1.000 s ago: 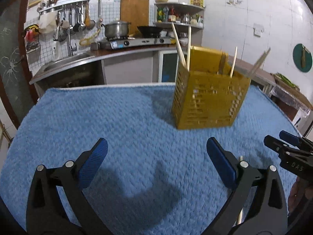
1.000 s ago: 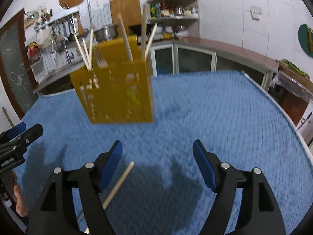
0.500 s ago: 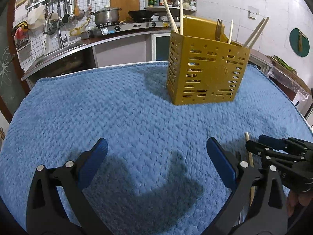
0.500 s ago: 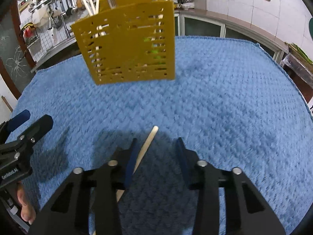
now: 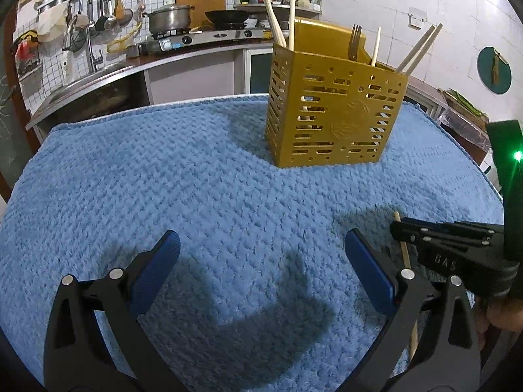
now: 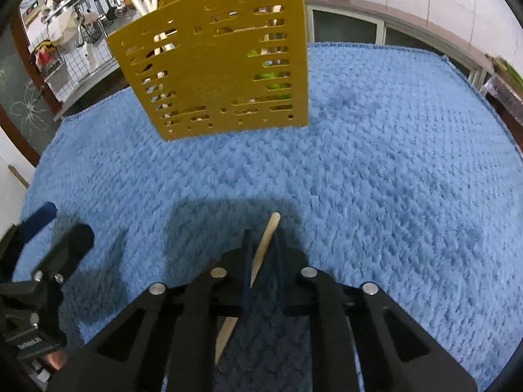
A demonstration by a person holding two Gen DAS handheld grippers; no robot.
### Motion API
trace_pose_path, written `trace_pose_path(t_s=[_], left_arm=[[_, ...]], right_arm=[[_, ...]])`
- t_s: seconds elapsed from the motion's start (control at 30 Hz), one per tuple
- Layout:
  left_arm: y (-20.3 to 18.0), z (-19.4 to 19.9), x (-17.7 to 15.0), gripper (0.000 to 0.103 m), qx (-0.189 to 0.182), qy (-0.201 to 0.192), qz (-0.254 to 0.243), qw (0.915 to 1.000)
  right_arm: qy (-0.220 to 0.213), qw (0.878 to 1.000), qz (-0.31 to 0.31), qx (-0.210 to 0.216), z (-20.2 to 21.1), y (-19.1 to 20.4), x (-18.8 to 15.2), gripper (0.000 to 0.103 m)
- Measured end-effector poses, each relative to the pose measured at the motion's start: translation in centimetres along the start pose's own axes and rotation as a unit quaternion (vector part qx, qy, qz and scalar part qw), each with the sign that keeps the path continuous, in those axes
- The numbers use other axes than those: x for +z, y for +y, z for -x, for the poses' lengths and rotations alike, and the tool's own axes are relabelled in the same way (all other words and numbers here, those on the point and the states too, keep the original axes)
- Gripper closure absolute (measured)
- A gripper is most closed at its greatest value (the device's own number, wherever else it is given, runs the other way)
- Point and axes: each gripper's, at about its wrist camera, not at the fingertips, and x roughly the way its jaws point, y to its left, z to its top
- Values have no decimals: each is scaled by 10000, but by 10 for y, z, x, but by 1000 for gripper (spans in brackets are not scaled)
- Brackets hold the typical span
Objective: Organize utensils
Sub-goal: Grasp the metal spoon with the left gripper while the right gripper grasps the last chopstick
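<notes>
Right gripper (image 6: 263, 245) fingers clamp chopstick (image 6: 266, 238) lying short of holder (image 6: 215, 62), ready to lift; left gripper (image 5: 261, 254) fingers spread, idle.

Home kitchen, gas stove (image 5: 209, 37), steel pot (image 5: 170, 19), sink (image 5: 88, 76), hanging ladles (image 5: 104, 9)

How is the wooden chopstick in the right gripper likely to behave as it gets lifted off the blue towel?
The chopstick looks like a thin, straight wooden stick, so it is probably stiff and light. The right gripper pinches it near one end, leaving most of its length behind the pads, so it may pivot or droop. Its smooth, narrow shaft could slip; on the plush blue towel it likely won't roll far.
</notes>
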Motion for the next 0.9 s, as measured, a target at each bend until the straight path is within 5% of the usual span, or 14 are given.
trace_pose_path(t_s=[0.23, 0.5, 0.67, 0.77, 0.9], left_arm=[[-12, -4, 2, 15, -277, 336, 63, 9990], [-58, -15, -5, 33, -623, 793, -408, 9941], [-85, -20, -9, 48, -759, 1112, -664, 9887], [-99, -31, -13, 69, -656, 1429, -780, 9845], [-105, -38, -10, 77, -471, 1482, -773, 9848]], right_arm=[[-17, 9998, 127, 154, 7, -25, 9, 97], [-92, 9999, 62, -33, 19, -64, 12, 97], [-95, 9999, 49, -10, 20, -74, 9, 97], [-89, 10000, 46, 3, 19, -75, 8, 97], [-91, 9999, 53, 56, 19, -78, 6, 97]])
